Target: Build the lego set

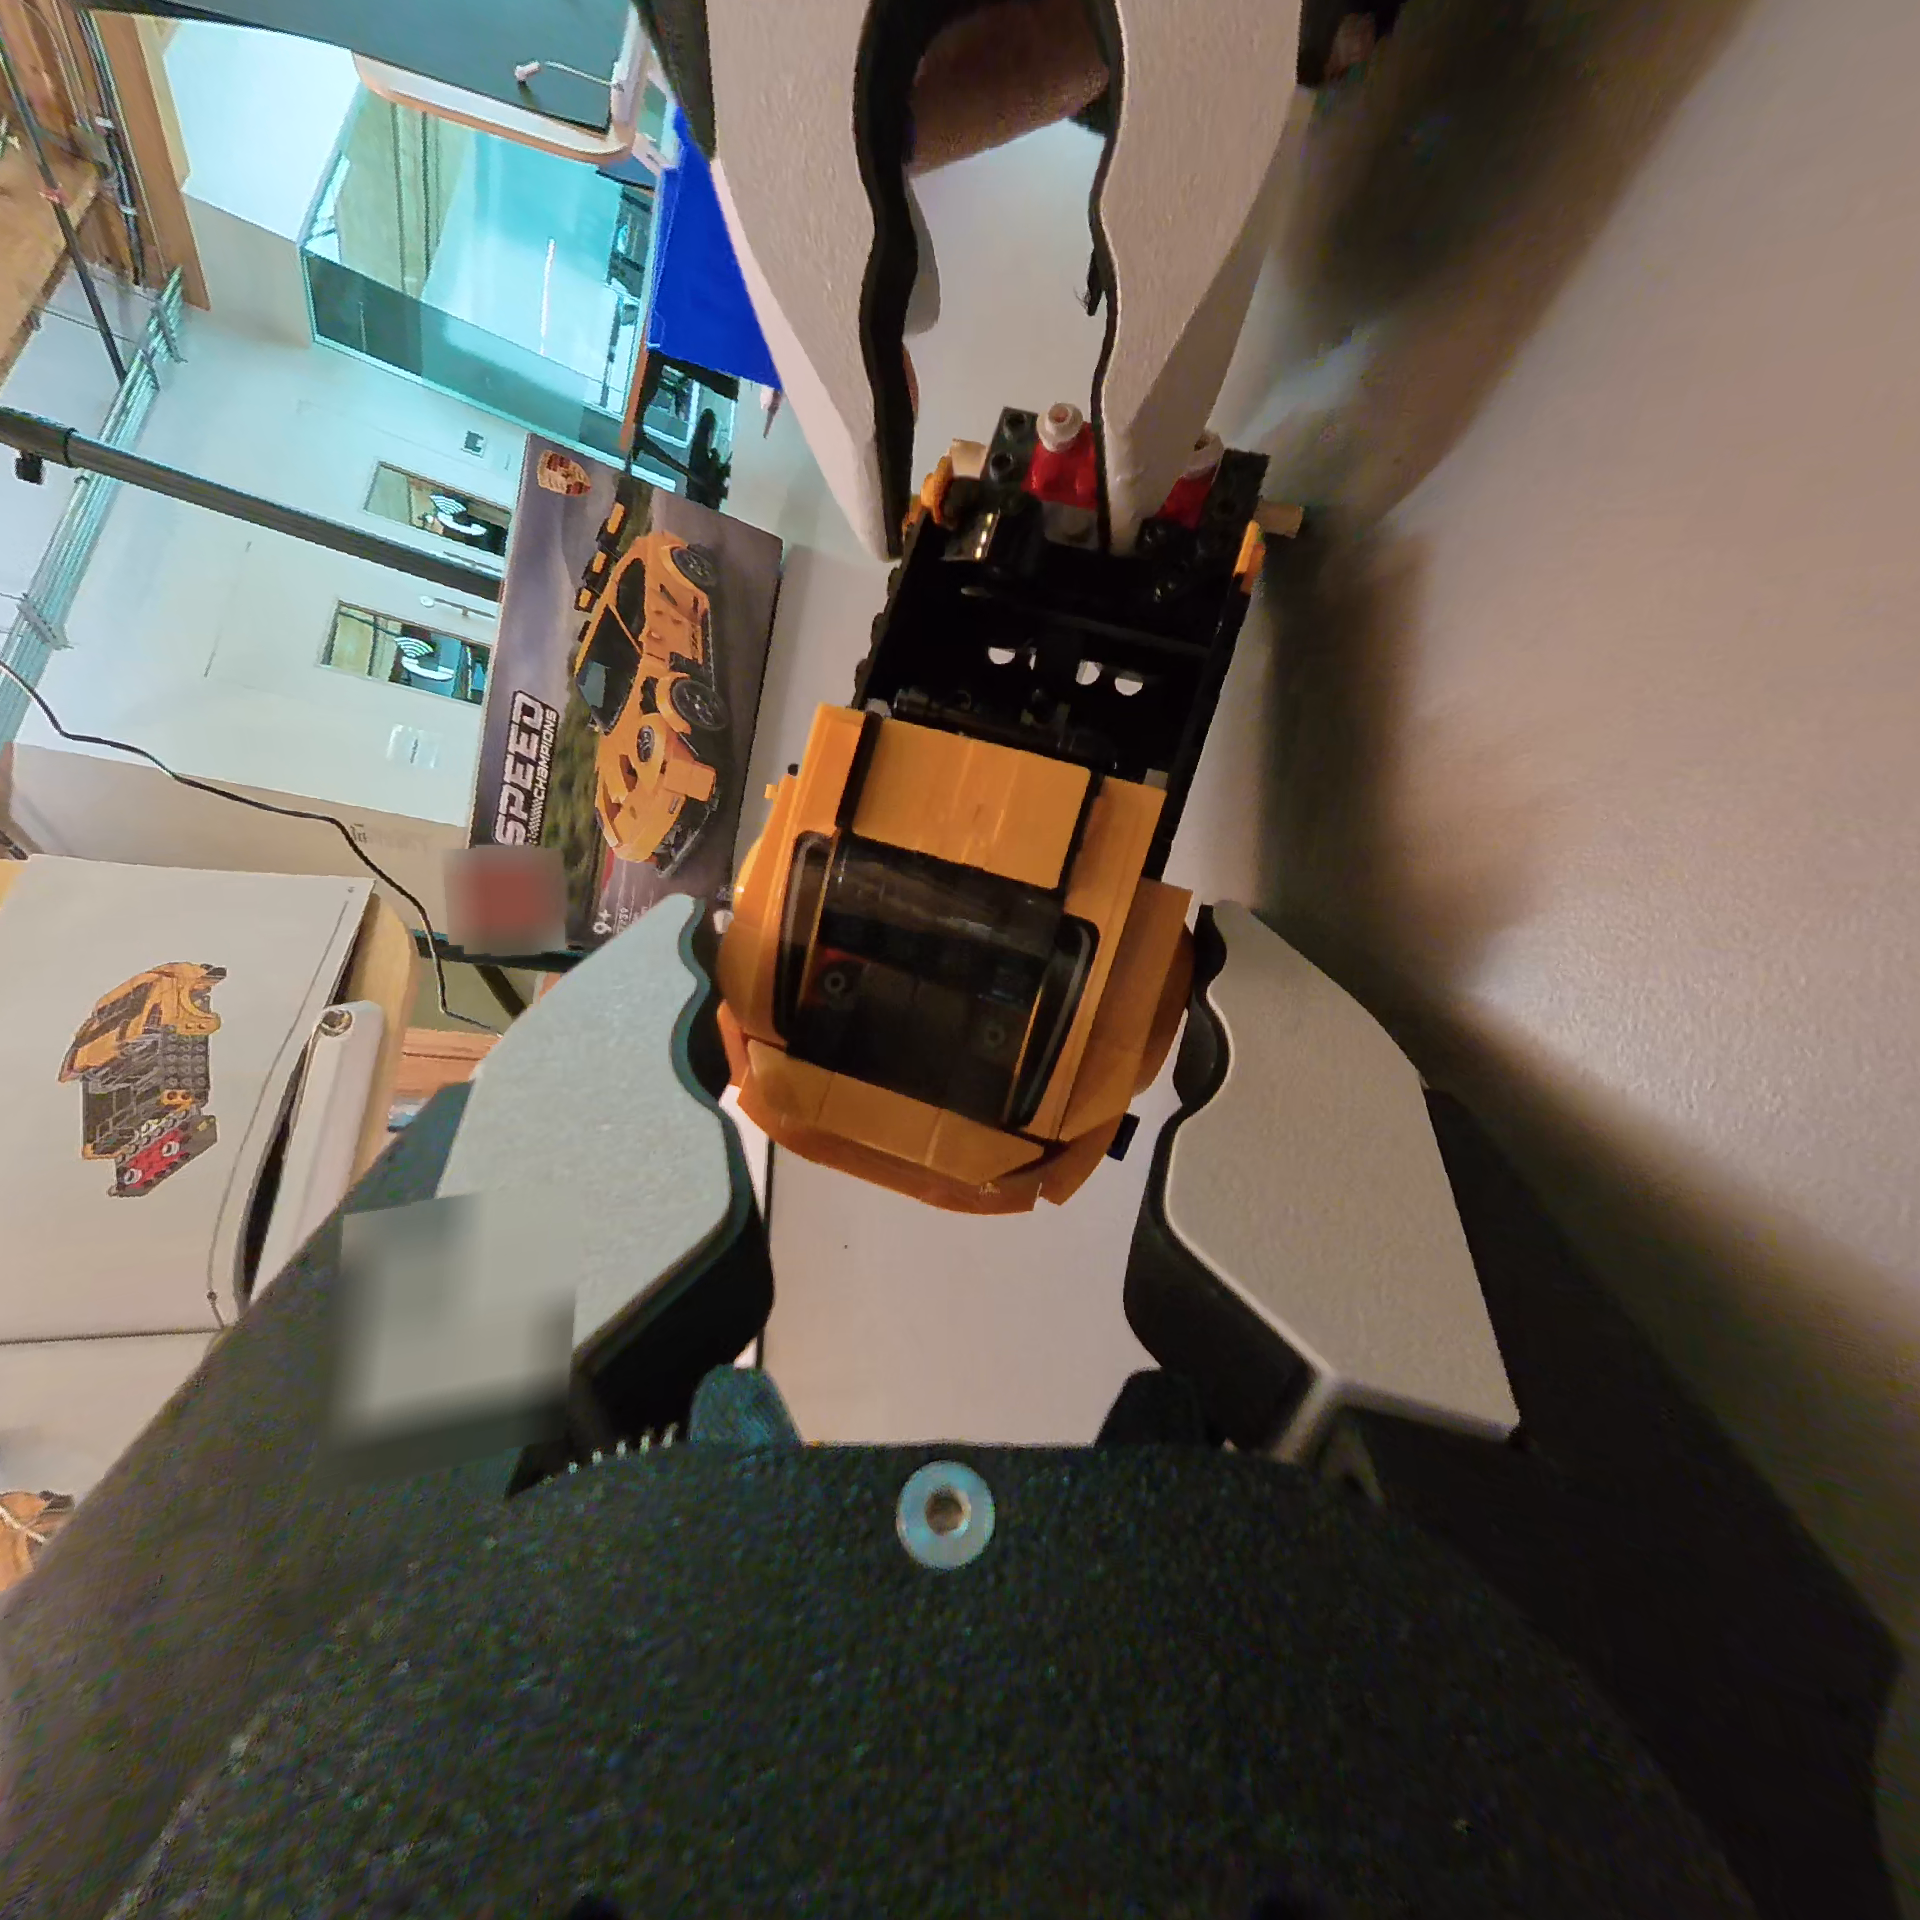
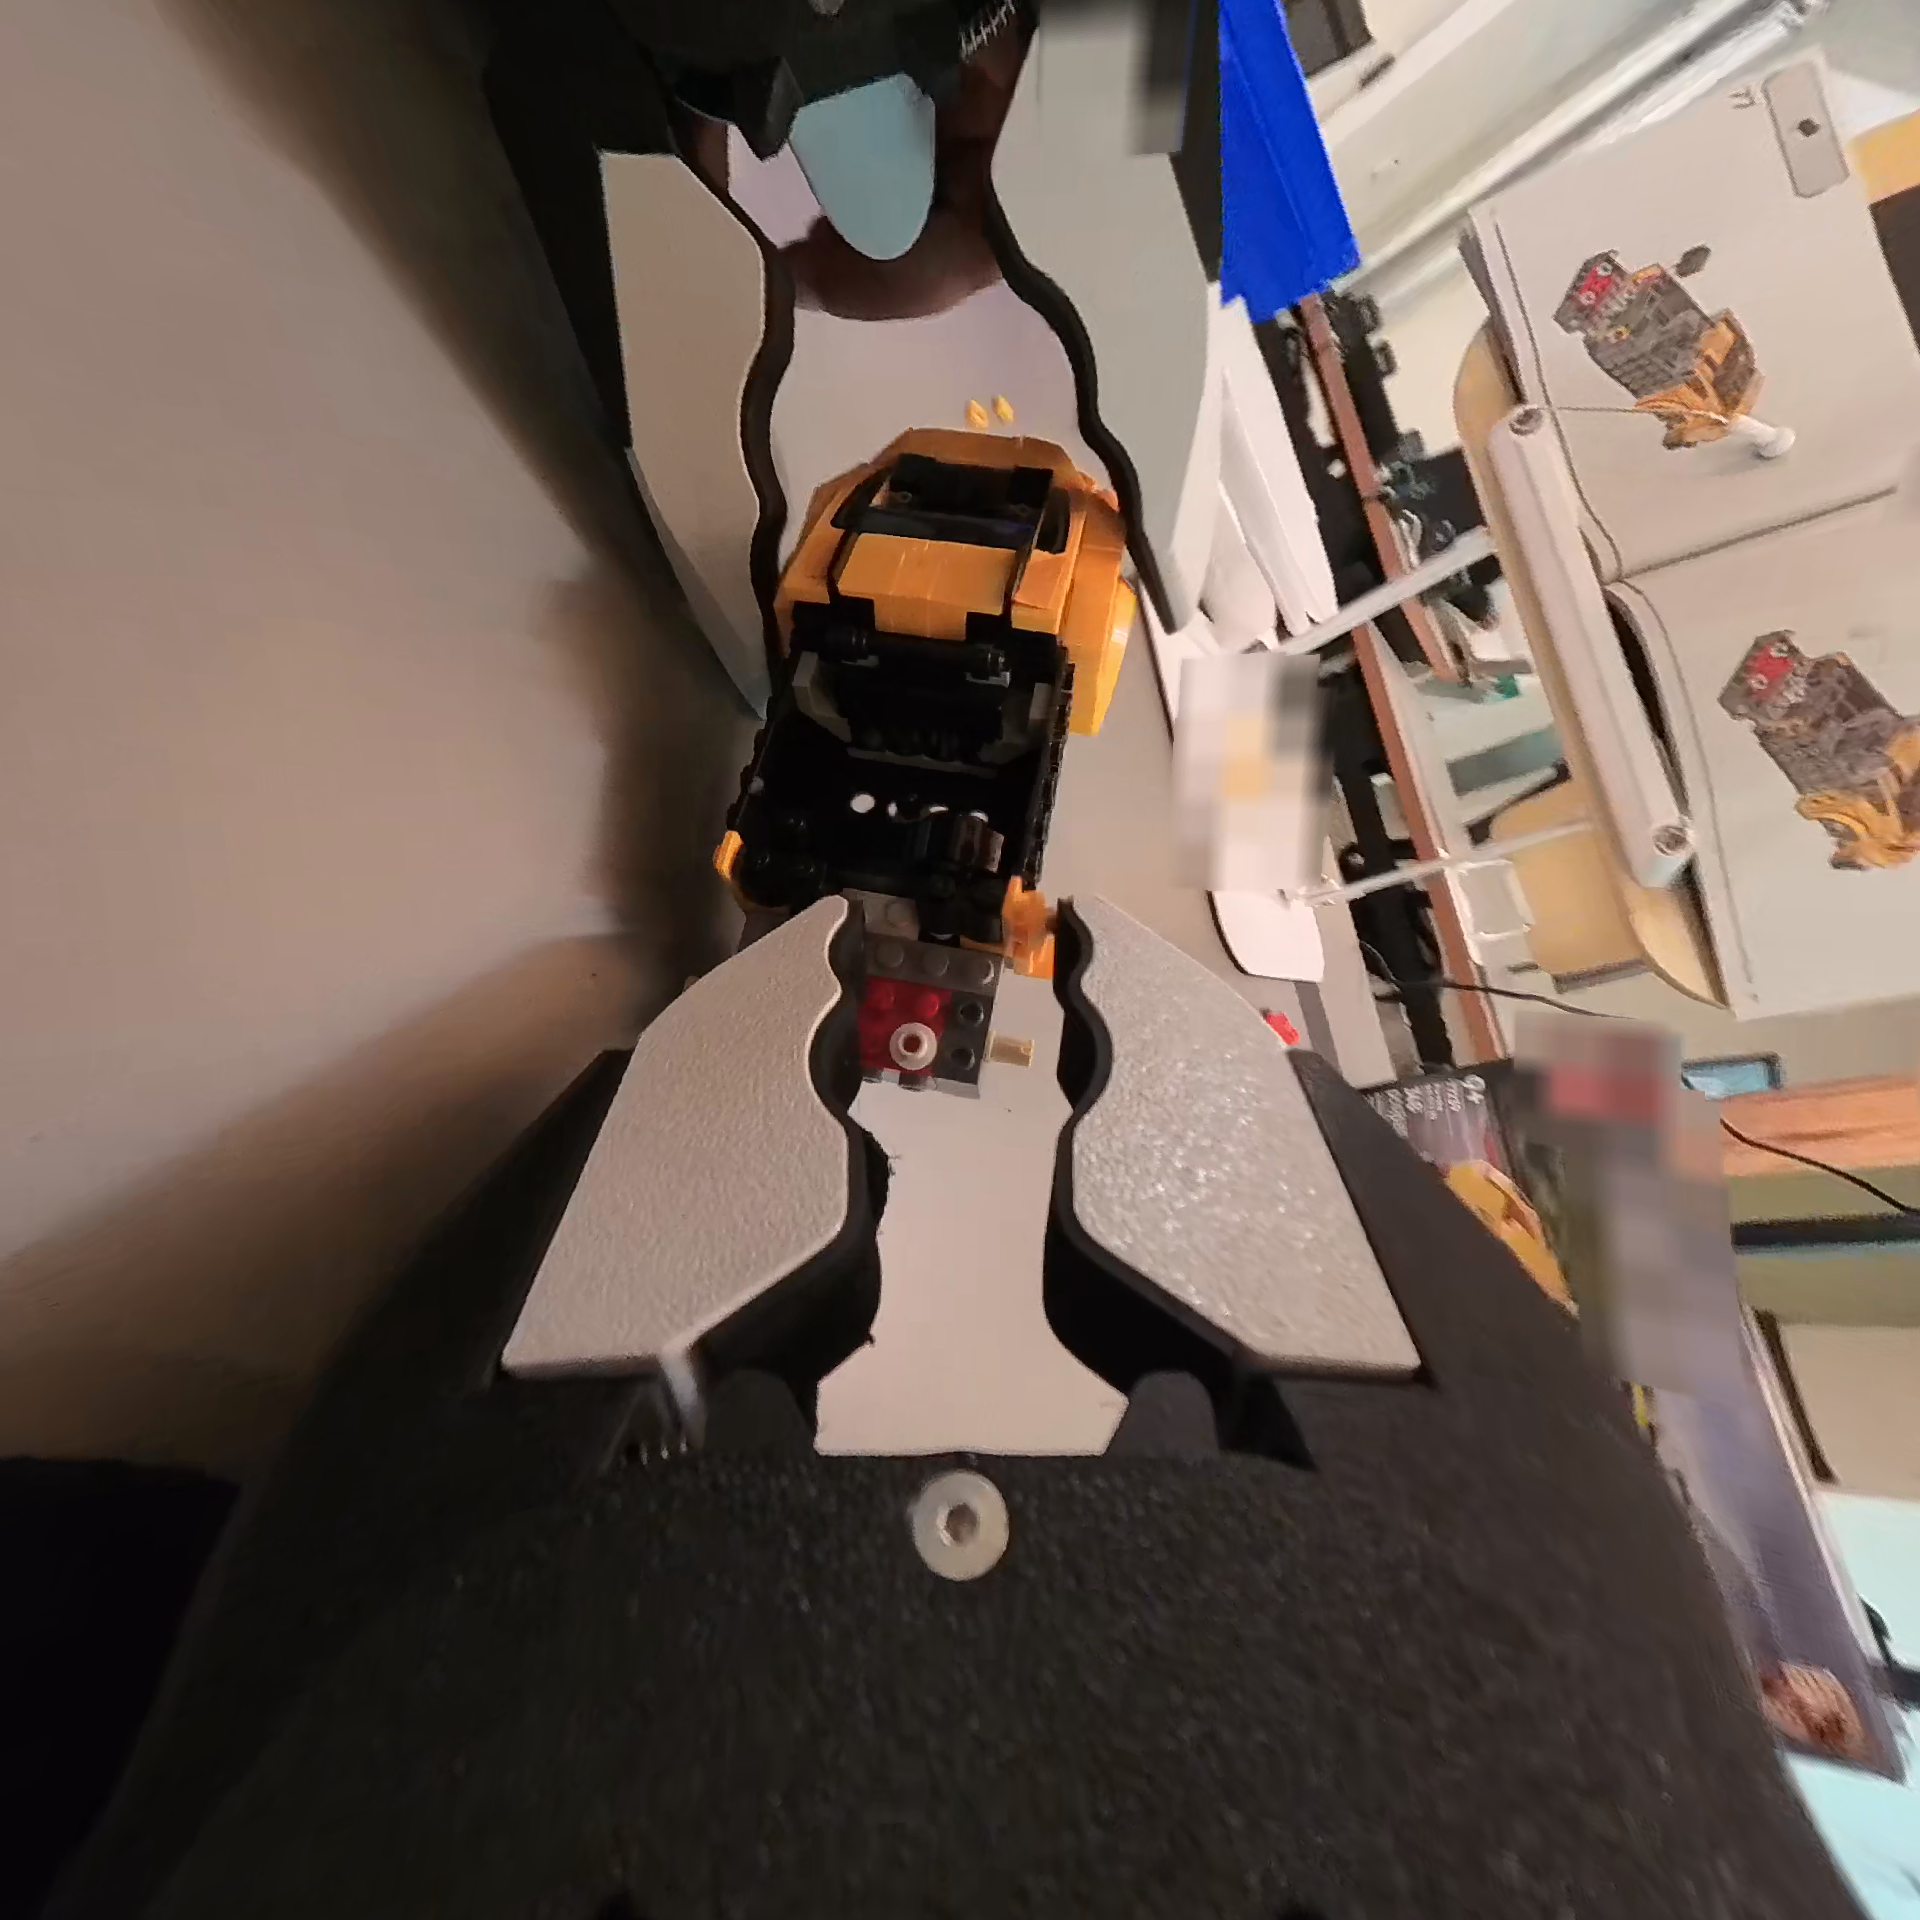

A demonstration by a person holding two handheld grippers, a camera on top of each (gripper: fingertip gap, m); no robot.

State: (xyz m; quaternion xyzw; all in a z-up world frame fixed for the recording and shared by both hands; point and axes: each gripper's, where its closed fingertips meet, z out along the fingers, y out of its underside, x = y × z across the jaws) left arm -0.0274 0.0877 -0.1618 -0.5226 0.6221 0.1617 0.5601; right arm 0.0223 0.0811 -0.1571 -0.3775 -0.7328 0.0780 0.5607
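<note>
I hold the car (image 1: 956, 966) at both ends: left gripper (image 1: 945, 997) clamps wide across its orange nose at 6 o'clock, right gripper (image 2: 951, 997) pinches its tail, 12 o'clock.

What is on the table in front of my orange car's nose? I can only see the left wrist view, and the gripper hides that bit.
Observer: Two tiny orange pieces lie loose on the white table, just past the toy car nose.
Operator: Are there any other loose bits?
Observer: Yes, one small red piece lies on the table, just outside the right gripper.
</note>
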